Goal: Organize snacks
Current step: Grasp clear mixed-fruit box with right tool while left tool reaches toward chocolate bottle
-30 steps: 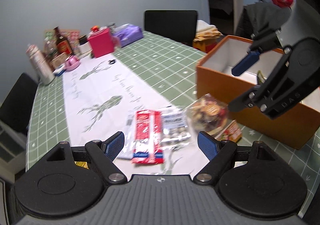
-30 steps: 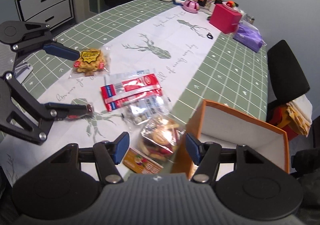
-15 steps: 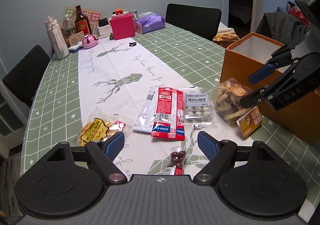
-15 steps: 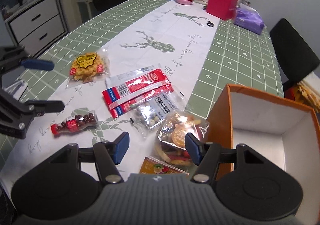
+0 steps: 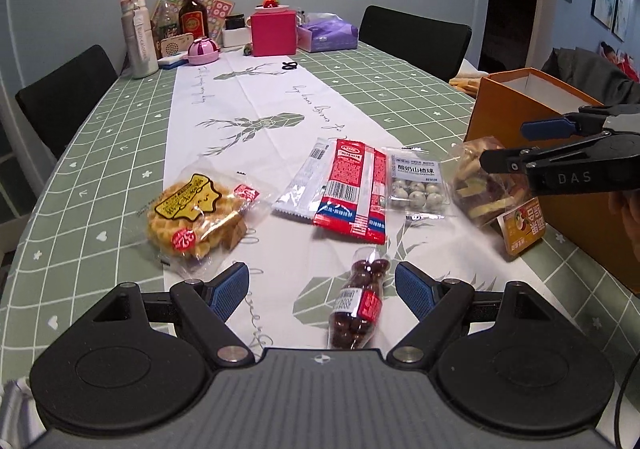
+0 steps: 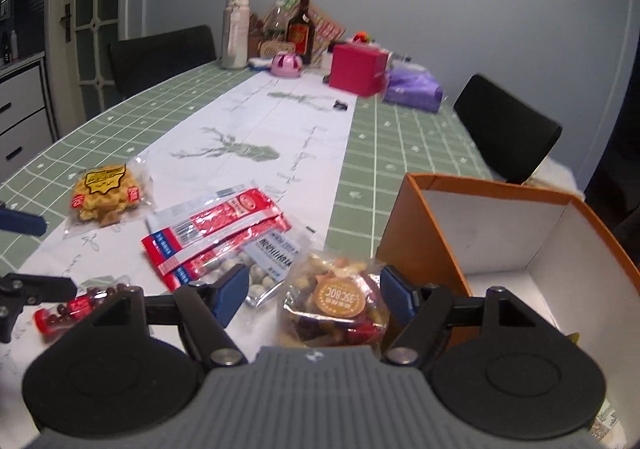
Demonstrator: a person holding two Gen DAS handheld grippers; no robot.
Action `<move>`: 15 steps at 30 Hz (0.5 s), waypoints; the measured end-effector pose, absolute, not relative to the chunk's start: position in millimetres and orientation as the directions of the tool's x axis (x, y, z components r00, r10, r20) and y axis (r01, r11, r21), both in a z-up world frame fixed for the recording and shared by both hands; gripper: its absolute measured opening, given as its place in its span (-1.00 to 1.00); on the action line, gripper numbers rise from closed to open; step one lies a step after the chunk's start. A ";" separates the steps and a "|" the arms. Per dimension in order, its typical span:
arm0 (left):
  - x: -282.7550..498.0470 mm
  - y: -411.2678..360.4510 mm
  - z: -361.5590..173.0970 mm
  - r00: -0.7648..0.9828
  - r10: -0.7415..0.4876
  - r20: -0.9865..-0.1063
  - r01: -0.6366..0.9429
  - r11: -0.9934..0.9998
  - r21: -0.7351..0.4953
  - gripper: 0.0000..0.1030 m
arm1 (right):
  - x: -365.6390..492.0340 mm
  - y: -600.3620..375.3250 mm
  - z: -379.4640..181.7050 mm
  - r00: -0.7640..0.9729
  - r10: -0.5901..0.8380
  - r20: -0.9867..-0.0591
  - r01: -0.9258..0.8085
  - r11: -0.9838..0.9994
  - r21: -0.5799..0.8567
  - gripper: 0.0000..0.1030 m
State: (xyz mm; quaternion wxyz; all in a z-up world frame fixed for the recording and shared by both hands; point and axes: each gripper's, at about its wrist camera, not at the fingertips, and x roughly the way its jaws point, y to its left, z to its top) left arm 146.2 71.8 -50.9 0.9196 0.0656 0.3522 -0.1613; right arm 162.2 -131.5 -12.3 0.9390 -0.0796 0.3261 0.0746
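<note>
Clear mixed-snack bag (image 6: 336, 305) between right hand-held gripper's (image 6: 312, 291) opening jaws.

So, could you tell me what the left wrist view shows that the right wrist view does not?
Only the left wrist view shows the small orange sachet by the box and the framed pictures on the wall. Only the right wrist view shows the orange box's white floor and a glazed door. Both show the waffle pack, red packet, chocolate-ball tube and mixed snack bag.

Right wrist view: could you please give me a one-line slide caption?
Right hand-held gripper, jaws opening, straddles a mixed-snack bag beside the orange box.
</note>
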 end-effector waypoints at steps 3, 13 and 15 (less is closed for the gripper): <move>140.1 71.5 -57.8 0.704 -0.252 -0.664 0.337 0.942 0.000 0.88 | 155.4 -125.4 -19.4 0.804 0.084 -0.589 -0.175 0.979 -0.100 0.33; 132.6 65.3 -78.2 0.702 -0.249 -0.667 0.316 0.949 -0.022 0.88 | 116.7 -113.4 -60.2 0.860 -0.107 -0.498 0.098 0.994 -0.044 0.34; 132.4 64.4 -79.7 0.704 -0.250 -0.665 0.318 0.948 -0.020 0.88 | 112.7 -115.6 -64.4 0.855 -0.139 -0.500 0.149 0.989 -0.019 0.34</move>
